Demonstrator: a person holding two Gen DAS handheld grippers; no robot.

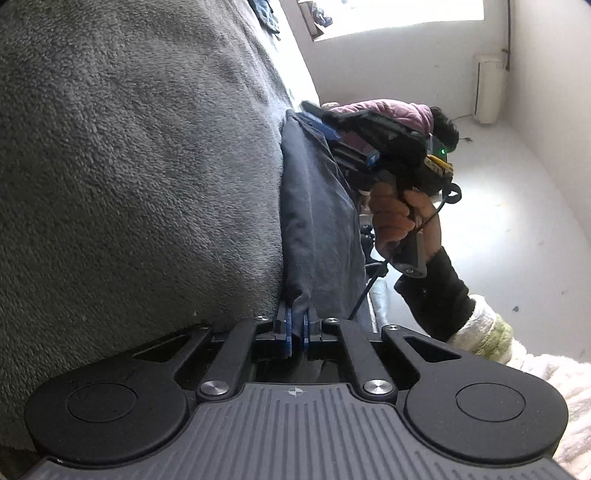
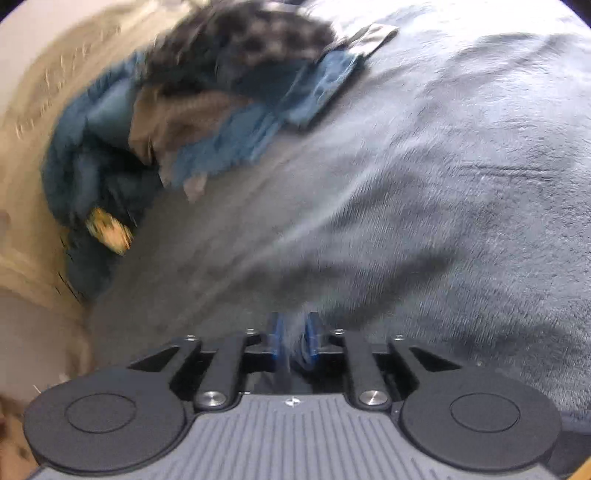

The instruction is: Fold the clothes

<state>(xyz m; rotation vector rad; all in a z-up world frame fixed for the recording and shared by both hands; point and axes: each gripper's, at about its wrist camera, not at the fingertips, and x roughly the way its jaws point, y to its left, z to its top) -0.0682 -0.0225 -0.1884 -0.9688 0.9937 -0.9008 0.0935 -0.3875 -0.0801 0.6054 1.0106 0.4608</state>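
Note:
A dark blue-grey garment [image 1: 317,221] lies stretched along the grey fleece blanket [image 1: 129,166]. My left gripper [image 1: 297,325] is shut on its near corner, and the cloth bunches up between the blue pads. At the garment's far end a hand [image 1: 399,218] holds my right gripper [image 1: 325,127], fingers at the cloth. The right wrist view is blurred. There my right gripper [image 2: 294,332] has its blue pads a little apart with grey-blue cloth between them. Whether they press on it is unclear.
A heap of other clothes [image 2: 155,110], blue, brown and checked, lies at the blanket's far left against a beige wall [image 2: 33,110]. A folded blue piece [image 2: 325,85] lies beside the heap. White floor [image 1: 517,221] and a bright window [image 1: 399,14] lie beyond the bed.

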